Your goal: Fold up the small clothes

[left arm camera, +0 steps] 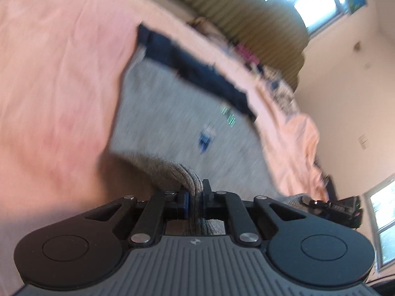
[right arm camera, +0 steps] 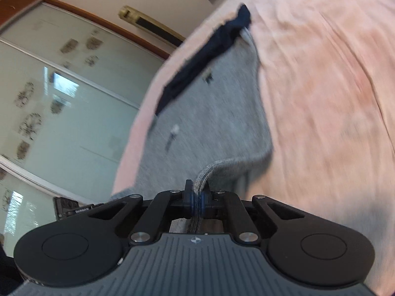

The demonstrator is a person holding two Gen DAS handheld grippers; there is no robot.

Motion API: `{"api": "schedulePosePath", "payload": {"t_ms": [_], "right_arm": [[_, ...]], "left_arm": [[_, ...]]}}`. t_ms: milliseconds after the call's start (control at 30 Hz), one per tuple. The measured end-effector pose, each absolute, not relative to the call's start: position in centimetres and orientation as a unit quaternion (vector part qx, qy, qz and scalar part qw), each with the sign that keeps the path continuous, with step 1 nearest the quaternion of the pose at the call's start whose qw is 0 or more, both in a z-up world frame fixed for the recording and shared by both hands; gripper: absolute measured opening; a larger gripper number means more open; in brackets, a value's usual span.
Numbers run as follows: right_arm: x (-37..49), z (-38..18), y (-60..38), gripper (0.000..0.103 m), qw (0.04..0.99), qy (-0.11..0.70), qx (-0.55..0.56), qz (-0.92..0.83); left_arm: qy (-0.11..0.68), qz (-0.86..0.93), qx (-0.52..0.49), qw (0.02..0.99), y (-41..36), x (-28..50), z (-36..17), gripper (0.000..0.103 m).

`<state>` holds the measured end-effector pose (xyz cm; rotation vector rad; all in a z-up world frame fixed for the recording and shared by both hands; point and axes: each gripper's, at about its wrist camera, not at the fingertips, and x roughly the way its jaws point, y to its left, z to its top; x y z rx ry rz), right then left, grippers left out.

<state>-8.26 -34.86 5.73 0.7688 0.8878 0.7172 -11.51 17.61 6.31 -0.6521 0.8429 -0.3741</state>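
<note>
A small grey garment point(left arm camera: 177, 123) with a dark navy waistband point(left arm camera: 195, 71) lies on a pink bedspread point(left arm camera: 54, 79). My left gripper point(left arm camera: 196, 197) is shut on the garment's near ribbed edge, which bunches up between the jaws. In the right wrist view the same grey garment point(right arm camera: 212, 113) stretches away with its navy band point(right arm camera: 205, 56) at the far end. My right gripper point(right arm camera: 197, 198) is shut on another part of the near edge, lifted into a fold. The right gripper point(left arm camera: 333, 206) also shows at the right of the left wrist view. Both views are motion-blurred.
The pink bedspread point(right arm camera: 325, 93) covers the bed. A striped olive cushion or headboard point(left arm camera: 246, 17) and a pile of other clothes point(left arm camera: 279, 83) sit at the far end. Frosted sliding wardrobe doors point(right arm camera: 69, 103) stand beside the bed. Windows point(left arm camera: 313, 2) are bright behind.
</note>
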Motion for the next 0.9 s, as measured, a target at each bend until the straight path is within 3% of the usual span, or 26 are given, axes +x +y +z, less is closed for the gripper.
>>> {"api": "schedulePosePath", "payload": {"t_ms": [233, 500, 633, 767, 833, 867, 900], "right_arm": [[-0.1, 9.3, -34.4, 0.012, 0.775, 0.317, 0.402, 0.370], [16.0, 8.9, -33.0, 0.012, 0.765, 0.295, 0.447, 0.358], [23.7, 8.2, -32.5, 0.012, 0.776, 0.307, 0.439, 0.334], [30.3, 4.4, -32.3, 0.014, 0.771, 0.339, 0.462, 0.278], [32.1, 2.2, -32.0, 0.030, 0.775, 0.355, 0.469, 0.230], [32.0, 1.5, -31.7, 0.068, 0.782, 0.368, 0.463, 0.196], [31.6, 1.5, -31.3, 0.090, 0.791, 0.369, 0.453, 0.183]], "left_arm": [[0.338, -0.205, -0.313, 0.864, 17.2, -4.2, 10.0, 0.009], [0.319, -0.182, -0.286, 0.885, 17.2, 10.8, 12.3, 0.009], [0.314, -0.136, -0.259, 0.903, 17.7, 18.4, 11.4, 0.009], [0.332, -0.094, -0.273, 0.898, 19.1, 25.2, 7.0, 0.010], [0.375, -0.049, -0.291, 0.879, 19.9, 26.6, 4.7, 0.015], [0.400, -0.049, -0.313, 0.860, 20.3, 26.7, 3.8, 0.019], [0.410, -0.064, -0.333, 0.847, 20.7, 26.2, 3.2, 0.023]]}}
